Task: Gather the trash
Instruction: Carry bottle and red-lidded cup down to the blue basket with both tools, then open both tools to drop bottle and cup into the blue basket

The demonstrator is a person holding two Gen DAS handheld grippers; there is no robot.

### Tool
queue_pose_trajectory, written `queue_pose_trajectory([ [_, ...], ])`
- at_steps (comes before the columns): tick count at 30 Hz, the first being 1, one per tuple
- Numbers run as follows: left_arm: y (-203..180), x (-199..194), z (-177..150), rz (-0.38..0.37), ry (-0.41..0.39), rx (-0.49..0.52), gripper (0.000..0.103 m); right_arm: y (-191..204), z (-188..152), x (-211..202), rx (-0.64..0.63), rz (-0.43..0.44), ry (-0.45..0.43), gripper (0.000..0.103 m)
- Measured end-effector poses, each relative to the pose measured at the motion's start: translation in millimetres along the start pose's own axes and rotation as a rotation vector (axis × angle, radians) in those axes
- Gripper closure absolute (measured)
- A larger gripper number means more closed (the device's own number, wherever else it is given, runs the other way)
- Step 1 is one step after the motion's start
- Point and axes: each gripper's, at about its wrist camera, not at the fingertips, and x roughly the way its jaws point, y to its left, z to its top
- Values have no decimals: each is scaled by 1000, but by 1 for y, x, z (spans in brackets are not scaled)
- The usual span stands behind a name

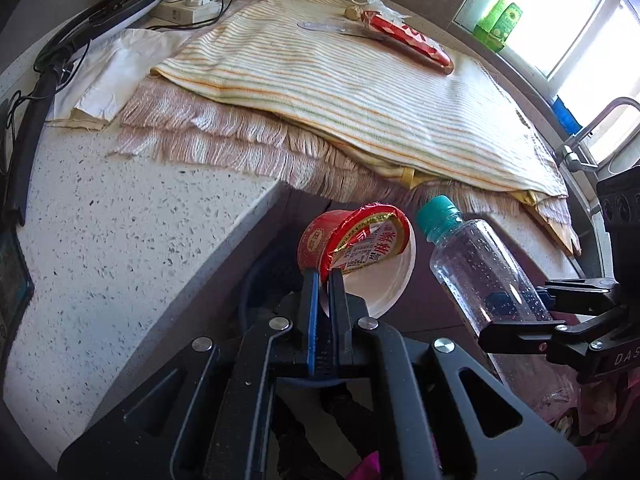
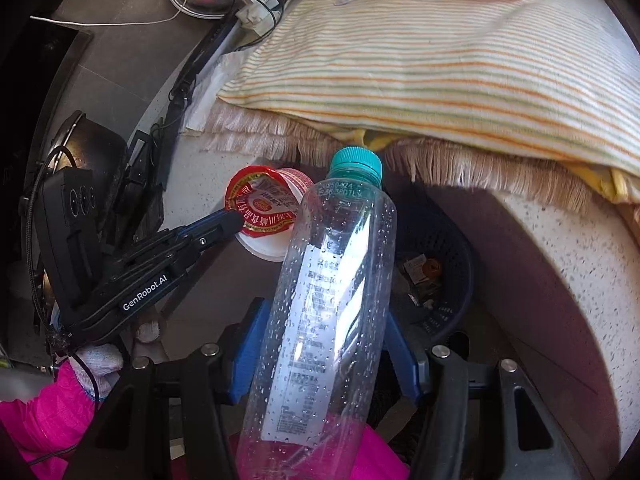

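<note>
Right gripper (image 2: 328,364) sits nearest, jaws spread approx. bottle-wide and clamped on the lower body of the clear bottle (image 2: 324,300), cap pointing fwd. Left gripper (image 1: 325,280) is nearly closed, pinching the rim of the red noodle cup (image 1: 360,248) w/ its foil lid peeled up. Both items look empty, so light; the bottle is thin, wet, prob. slippery, and the cup wall crushes easily. Dark bin (image 2: 440,272) waits below, just right of the bottle. Red wrapper (image 1: 408,40) lies on the striped towel (image 1: 340,92), well ahead.
</note>
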Motion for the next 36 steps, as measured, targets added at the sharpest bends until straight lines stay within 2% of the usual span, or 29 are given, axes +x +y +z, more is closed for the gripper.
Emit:
queue_pose_trajectory([
  [6, 4, 24, -17, 14, 60, -10, 101, -13, -13, 25, 27, -29, 50, 44],
  [16, 7, 56, -37, 41, 134, -6, 101, -28, -16, 57, 64, -69, 115, 43],
  [36, 12, 106, -42, 109, 222, 1, 101, -39, -13, 113, 52, -171, 181, 43],
])
